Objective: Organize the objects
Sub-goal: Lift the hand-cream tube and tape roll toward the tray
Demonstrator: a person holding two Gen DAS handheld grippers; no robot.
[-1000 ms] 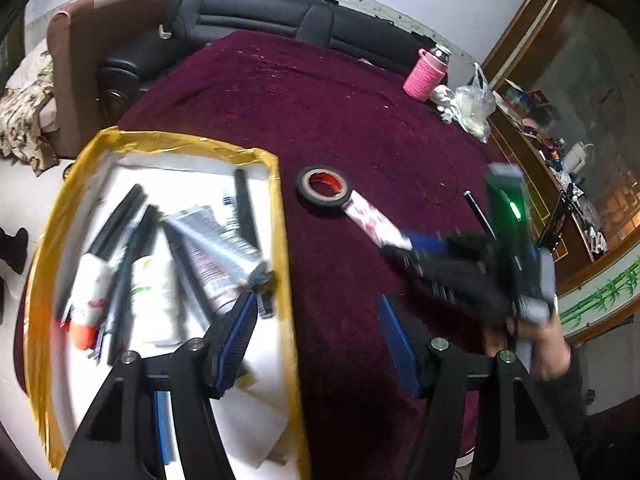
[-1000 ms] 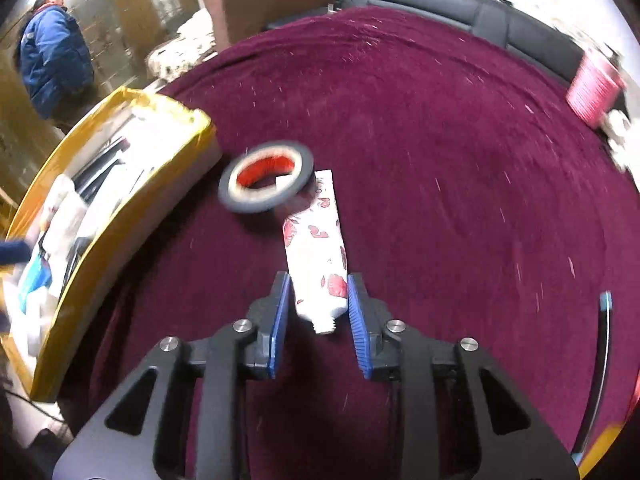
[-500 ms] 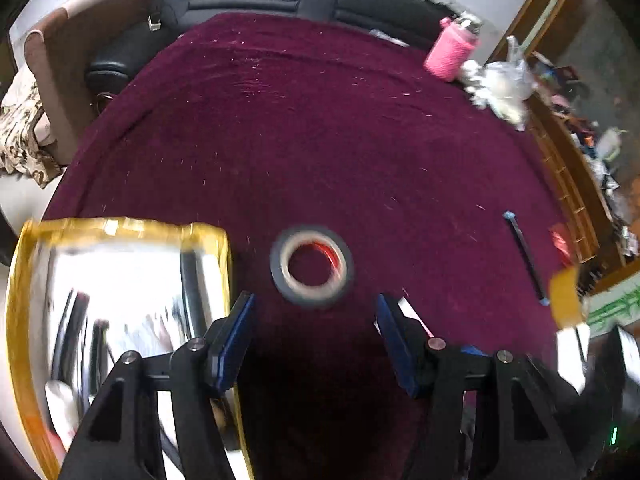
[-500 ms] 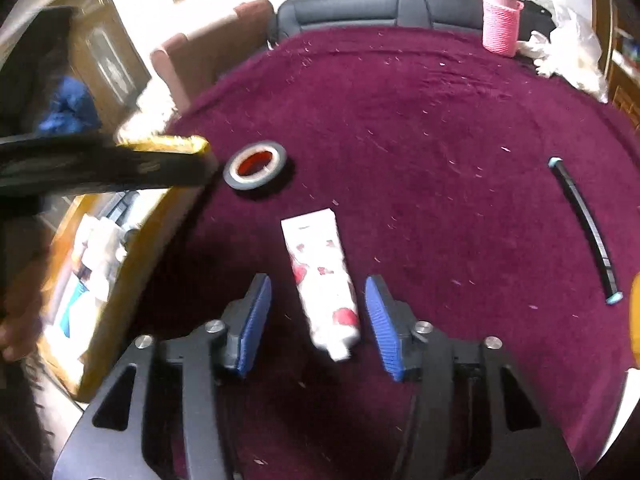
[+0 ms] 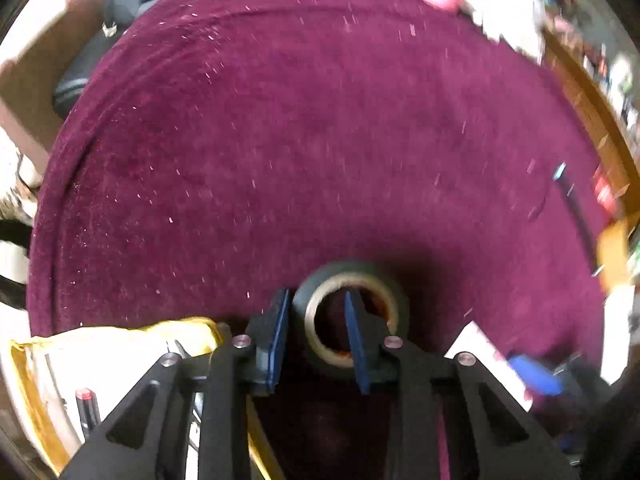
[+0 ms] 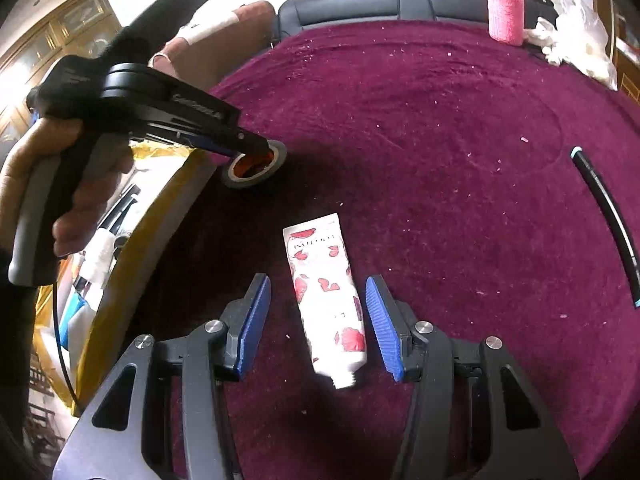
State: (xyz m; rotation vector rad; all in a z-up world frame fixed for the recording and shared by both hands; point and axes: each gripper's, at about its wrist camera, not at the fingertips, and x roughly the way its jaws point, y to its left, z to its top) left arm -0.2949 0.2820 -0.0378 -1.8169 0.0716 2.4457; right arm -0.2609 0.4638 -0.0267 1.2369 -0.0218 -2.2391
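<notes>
Tape roll [image 5: 394, 292] — near rim behind claw [image 5: 316, 334]

On my table [image 6: 400, 128], the tape roll [image 6: 256, 166] lies just beside the tray [image 6: 160, 216], the tube [image 6: 326, 292] nearer me, the pen [image 6: 608, 220] well right of it.

Left wrist camera looks steeply down, close over the tape roll [image 5: 352, 316]; right wrist camera looks forward from farther back. Both share the roll and maroon bench [image 6: 400, 120].
</notes>
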